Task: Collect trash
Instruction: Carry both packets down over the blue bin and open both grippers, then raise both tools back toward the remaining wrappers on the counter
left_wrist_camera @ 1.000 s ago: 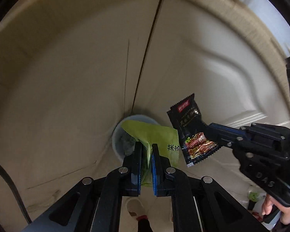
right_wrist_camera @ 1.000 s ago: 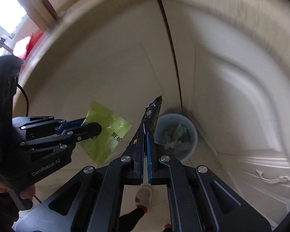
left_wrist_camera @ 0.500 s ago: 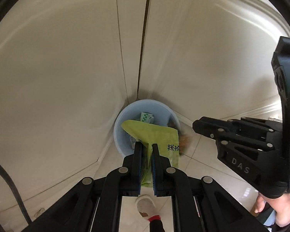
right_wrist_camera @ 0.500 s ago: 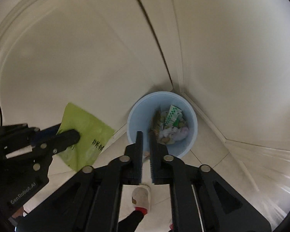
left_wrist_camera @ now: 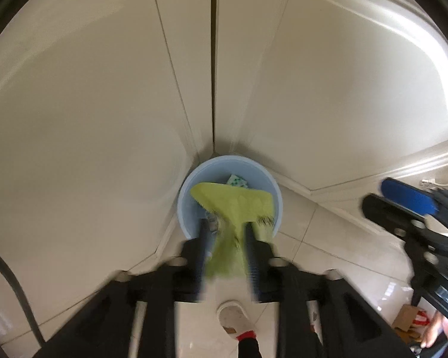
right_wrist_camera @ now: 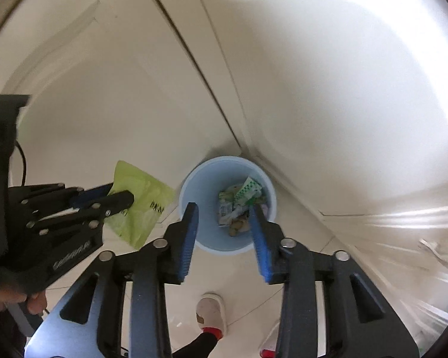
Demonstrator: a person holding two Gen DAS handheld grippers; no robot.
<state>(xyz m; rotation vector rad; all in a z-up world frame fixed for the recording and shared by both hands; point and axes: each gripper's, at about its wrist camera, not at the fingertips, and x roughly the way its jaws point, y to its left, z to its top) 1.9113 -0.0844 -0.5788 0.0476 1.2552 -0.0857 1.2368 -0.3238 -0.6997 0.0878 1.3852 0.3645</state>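
A light blue bin (right_wrist_camera: 191, 179) stands on the floor in a corner, with several wrappers (right_wrist_camera: 239, 205) in it. My right gripper (right_wrist_camera: 224, 208) hangs right above it, jaws opening, with nothing between the blue pads. The black snack packet does not show. In the left wrist view my left gripper (left_wrist_camera: 227, 225) is over the bin (left_wrist_camera: 185, 197). Its jaws are opening, and the green wrapper (left_wrist_camera: 236, 203) hangs blurred between them with the pads apart from it. From the right wrist view the left gripper (right_wrist_camera: 122, 193) and green wrapper (right_wrist_camera: 140, 200) sit left of the bin. The right gripper (left_wrist_camera: 376, 195) shows at the right edge.
Cream walls and a panelled door (left_wrist_camera: 358, 104) close in the corner behind the bin. A person's white shoe (right_wrist_camera: 210, 313) stands on the tiled floor below the grippers. A cardboard box (left_wrist_camera: 406, 319) lies at lower right, and a black cable (left_wrist_camera: 3, 268) runs down the left.
Both grippers came down closer over the bin, and both jaws went from shut to apart. The black snack packet left the right gripper. The green wrapper has slackened between the left jaws.
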